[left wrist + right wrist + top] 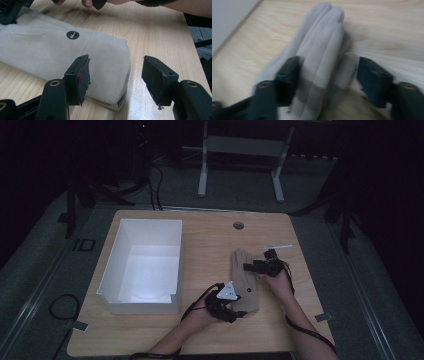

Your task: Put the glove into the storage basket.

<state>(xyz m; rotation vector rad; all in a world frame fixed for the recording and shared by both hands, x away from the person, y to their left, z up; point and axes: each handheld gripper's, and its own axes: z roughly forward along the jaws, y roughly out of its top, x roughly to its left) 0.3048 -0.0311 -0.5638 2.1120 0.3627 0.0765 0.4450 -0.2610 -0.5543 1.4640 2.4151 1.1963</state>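
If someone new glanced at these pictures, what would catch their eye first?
Probably the beige glove lying flat on the wooden table, with the left gripper at its cuff and the right gripper over its fingers. Next, the big white box standing open at the table's left.

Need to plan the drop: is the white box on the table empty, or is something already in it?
Empty. The high view looks straight into the white box: bare white floor and walls, while the glove lies outside on the table.
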